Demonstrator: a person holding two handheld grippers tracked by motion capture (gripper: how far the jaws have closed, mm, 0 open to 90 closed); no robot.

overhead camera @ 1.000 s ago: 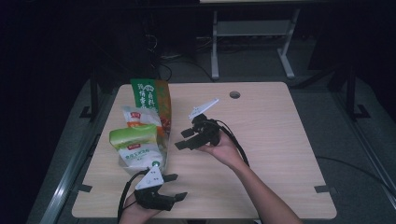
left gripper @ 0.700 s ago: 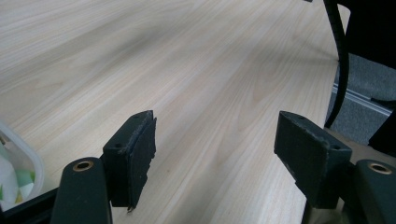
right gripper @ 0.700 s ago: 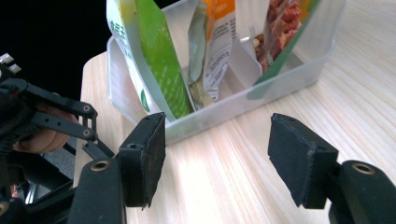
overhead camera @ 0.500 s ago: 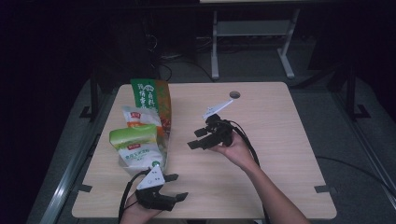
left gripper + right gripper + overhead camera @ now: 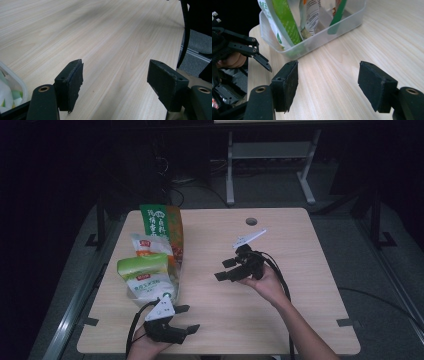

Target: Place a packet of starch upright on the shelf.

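Upright, green and white packets (image 5: pixel 150 265) fill clear bin (image 5: pixel 332 32).

Right gripper (image 5: pixel 226 269): it has drawn away from the clear bin (image 5: pixel 342 25) of snack packets (image 5: pixel 150 270), travelling toward the right of the high view and a little nearer the person, and now hangs over open wood near the middle of the bench (image 5: pixel 300 320).
Right gripper jaws: they have just been opening, wider now than a second ago, with only bare bench between the fingers (image 5: pixel 287 85).
Right forearm (image 5: pixel 300 335): it now reaches in at a steeper slant from the bottom edge, the hand (image 5: pixel 262 282) farther right than before.
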